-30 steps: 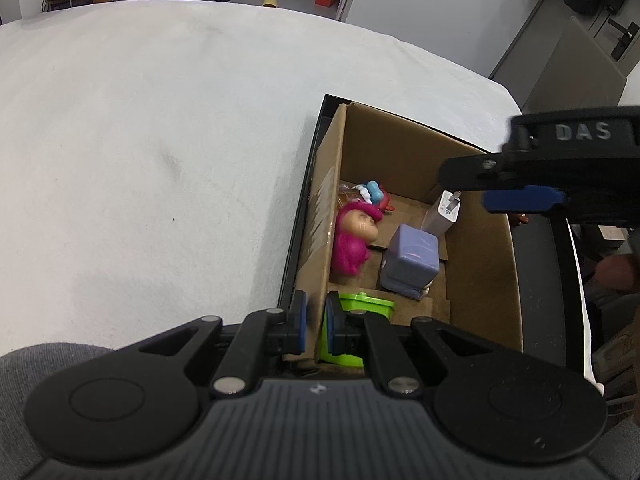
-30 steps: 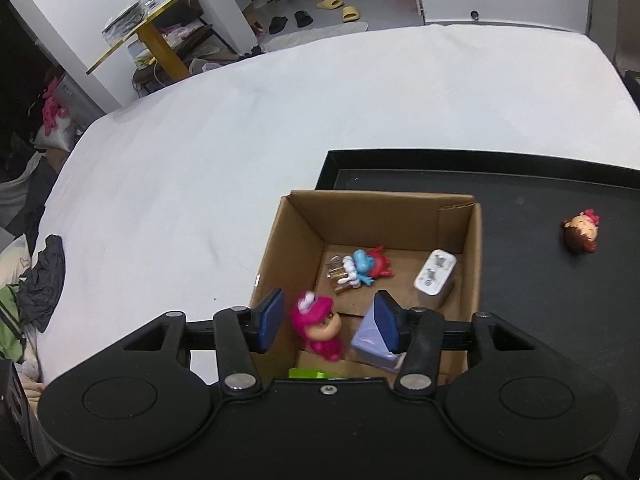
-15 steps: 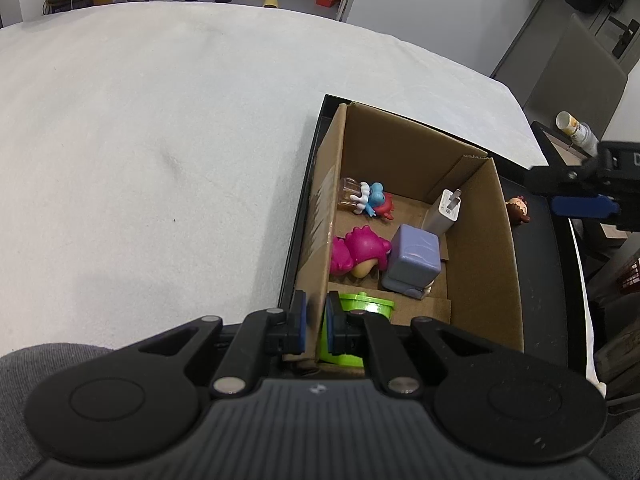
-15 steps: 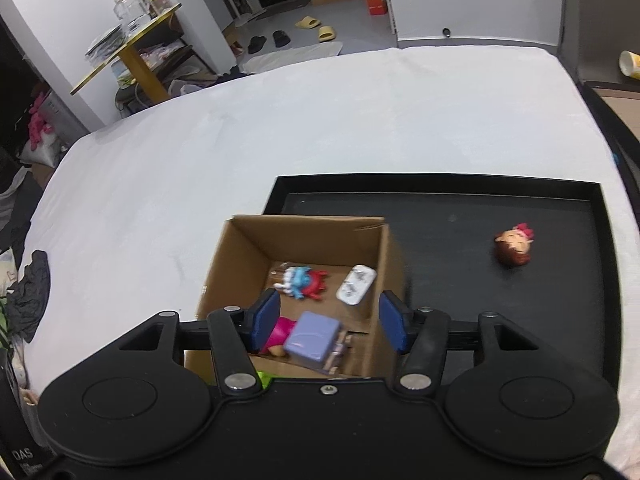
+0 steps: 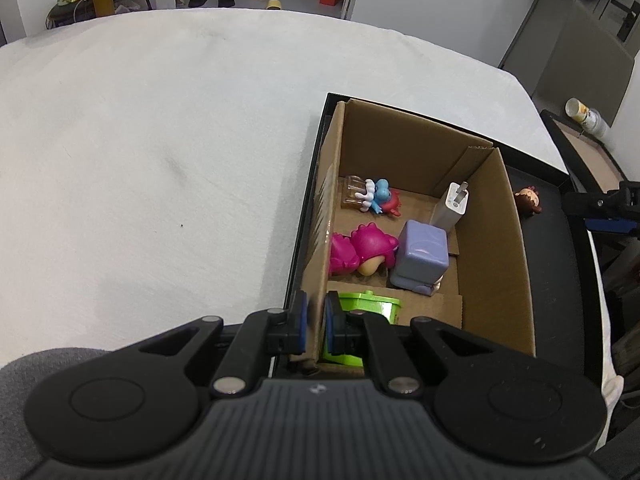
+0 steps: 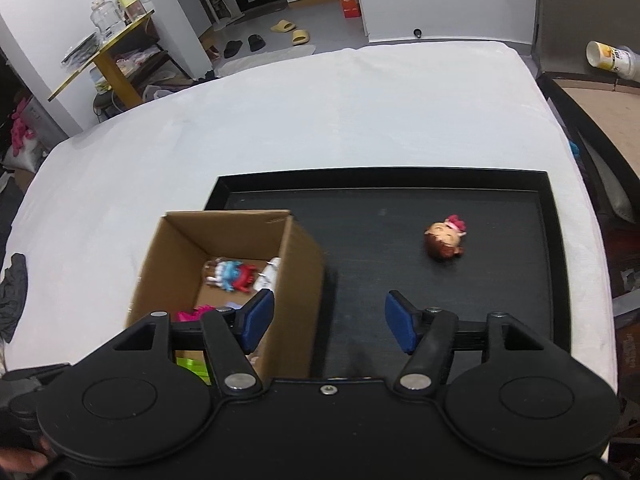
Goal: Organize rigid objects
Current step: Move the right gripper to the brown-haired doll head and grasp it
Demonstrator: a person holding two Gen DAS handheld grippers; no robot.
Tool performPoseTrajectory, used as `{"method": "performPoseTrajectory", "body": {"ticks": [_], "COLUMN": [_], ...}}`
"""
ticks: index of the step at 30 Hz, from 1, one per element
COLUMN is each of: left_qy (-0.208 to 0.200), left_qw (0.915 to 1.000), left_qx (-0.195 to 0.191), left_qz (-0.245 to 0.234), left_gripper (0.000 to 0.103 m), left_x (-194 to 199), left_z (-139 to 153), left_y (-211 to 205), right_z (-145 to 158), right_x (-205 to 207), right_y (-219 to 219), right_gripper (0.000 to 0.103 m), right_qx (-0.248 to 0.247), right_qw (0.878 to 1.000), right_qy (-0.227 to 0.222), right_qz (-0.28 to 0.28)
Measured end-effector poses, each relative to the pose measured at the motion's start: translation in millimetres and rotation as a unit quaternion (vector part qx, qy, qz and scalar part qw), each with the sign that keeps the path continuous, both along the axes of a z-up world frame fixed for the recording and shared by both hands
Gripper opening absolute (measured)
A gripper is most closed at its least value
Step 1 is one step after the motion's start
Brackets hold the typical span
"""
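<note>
The left gripper (image 5: pixel 316 318) sits low in the left wrist view, its two blue pads pinched onto the left wall of the cardboard box (image 5: pixel 492 248) near that wall's lower end. The box stands at the left end of the black tray (image 6: pixel 548 248), which lies on the white tablecloth (image 5: pixel 160 152).

Inside the box, toward the upper part of its floor, a blue and red figure (image 5: pixel 380 200) lies on its side, with a white charger (image 5: pixel 452 206) leaning against the right wall. Below them a pink doll (image 5: pixel 360 250) lies just beside a lavender block (image 5: pixel 424 254), and a green piece (image 5: pixel 370 306) shows at the bottom edge.

In the right wrist view the right gripper (image 6: pixel 330 322) hangs with its blue pads spread wide and holding nothing, over the tray just right of the box. Up and to the right of it, a small brown-haired doll head (image 6: pixel 444 238) with a pink bow lies alone on the tray, well apart from the box.
</note>
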State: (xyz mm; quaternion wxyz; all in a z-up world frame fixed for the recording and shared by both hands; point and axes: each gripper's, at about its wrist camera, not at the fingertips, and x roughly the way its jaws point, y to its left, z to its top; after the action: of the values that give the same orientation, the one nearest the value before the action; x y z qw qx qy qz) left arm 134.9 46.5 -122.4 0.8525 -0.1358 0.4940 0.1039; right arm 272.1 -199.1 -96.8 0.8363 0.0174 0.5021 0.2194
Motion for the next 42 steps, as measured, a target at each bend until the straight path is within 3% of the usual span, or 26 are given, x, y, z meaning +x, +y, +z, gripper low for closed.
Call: {"method": "performPoseTrajectory", "body": {"ticks": [20,38,41,42], "left_qy": [0.037,0.056,0.057,0.057], "left_qw": [0.9971,0.9930,0.9925,0.9922], "left_qx": [0.067,0.104,0.108,0.111], "left_qz": [0.000,0.001,0.000,-0.002], "left_gripper": [0.007,0.007,0.008,0.008], "left_x": [10.9,16.5,16.9,17.3], "left_z": [1.1,-2.0,-2.0,-2.6], "left_y": [-20.9,-33.1,-34.7,-35.4], "right_z": [-62.6,-100.3,-100.0,-98.9], "right_x": [38.1,73.6,73.6,73.6], "right_y": [-36.4,-39.8,-36.4,-35.8], "right_gripper": [0.063,0.063,0.056,0.041], "right_qx": [0.016,-0.026,-0.041,-0.046], "right_qw": [0.999,0.997,0.995,0.995], "right_qy": [-0.040,-0.071,-0.086,-0.088], "right_qz": [0.004,-0.007,-0.005,-0.003]}}
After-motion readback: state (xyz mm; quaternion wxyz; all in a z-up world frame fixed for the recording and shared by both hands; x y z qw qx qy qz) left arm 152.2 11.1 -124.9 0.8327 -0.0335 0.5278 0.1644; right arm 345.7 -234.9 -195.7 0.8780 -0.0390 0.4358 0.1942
